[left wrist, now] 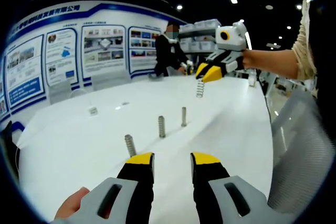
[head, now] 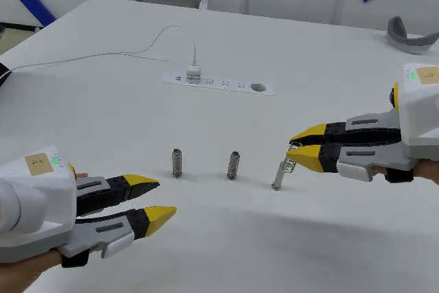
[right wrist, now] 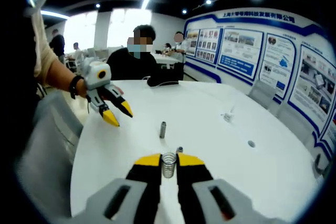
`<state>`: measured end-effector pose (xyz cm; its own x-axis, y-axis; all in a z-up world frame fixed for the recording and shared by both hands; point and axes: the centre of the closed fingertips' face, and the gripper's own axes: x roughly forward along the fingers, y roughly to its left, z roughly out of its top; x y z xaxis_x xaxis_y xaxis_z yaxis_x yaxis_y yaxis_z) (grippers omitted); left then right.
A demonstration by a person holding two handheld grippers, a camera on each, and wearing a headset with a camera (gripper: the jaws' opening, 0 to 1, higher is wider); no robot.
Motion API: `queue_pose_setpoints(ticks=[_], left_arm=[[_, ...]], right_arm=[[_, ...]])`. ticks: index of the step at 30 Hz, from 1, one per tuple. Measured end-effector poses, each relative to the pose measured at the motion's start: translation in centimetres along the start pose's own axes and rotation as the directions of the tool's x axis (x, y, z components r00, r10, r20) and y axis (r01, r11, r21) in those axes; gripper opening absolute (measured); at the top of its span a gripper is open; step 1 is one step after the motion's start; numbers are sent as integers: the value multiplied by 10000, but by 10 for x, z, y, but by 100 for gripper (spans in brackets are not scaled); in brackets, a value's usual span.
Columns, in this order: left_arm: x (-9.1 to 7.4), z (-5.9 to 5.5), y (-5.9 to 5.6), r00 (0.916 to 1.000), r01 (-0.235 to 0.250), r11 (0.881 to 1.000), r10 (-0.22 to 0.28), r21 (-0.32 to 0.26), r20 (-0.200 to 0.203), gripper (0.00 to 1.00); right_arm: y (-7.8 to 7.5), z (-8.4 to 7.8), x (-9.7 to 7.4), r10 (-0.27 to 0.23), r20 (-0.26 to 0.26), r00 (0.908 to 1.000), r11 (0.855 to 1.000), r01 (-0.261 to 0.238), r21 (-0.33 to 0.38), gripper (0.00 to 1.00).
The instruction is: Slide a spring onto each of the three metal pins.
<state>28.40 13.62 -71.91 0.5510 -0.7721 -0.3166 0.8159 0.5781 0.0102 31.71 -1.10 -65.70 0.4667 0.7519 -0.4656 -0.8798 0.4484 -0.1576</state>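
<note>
Steel spring [head: 290,163] pinched in R hand-held gripper [head: 291,147], poised atop bare 3rd pin [head: 278,178] for threading; L hand-held gripper [head: 167,197] spread, idle.

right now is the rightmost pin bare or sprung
Bare: the silver metal pin shows no coils; the right tool holds the small coiled metal spring off it.

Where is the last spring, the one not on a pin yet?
In the head view the spring is pinched in the right gripper, right of centre, just above the bare pin, the rightmost of the three.
</note>
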Motion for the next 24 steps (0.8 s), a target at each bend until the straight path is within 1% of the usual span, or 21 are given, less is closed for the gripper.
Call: queue_pose_setpoints(ticks=[5,8,16,24], left_arm=[[-1,-1,3,10000,-77,9999,77,-66,-36,29],[-3,-2,7,9997,-226,9996,225,-183,-43,31],[-9,0,19,9979,-643,9970,644,-440,15,34],[-12,-1,27,9956,-940,9938,942,-587,0,37]], right_arm=[[-14,-2,1,-383,10,9993,9991,383,198,12],[-22,-4,3,-627,-13,9980,9977,627,263,12],[-38,-14,12,-1051,-51,9944,9928,1052,579,12],[-44,-31,23,-1203,-234,9925,9875,1221,996,12]])
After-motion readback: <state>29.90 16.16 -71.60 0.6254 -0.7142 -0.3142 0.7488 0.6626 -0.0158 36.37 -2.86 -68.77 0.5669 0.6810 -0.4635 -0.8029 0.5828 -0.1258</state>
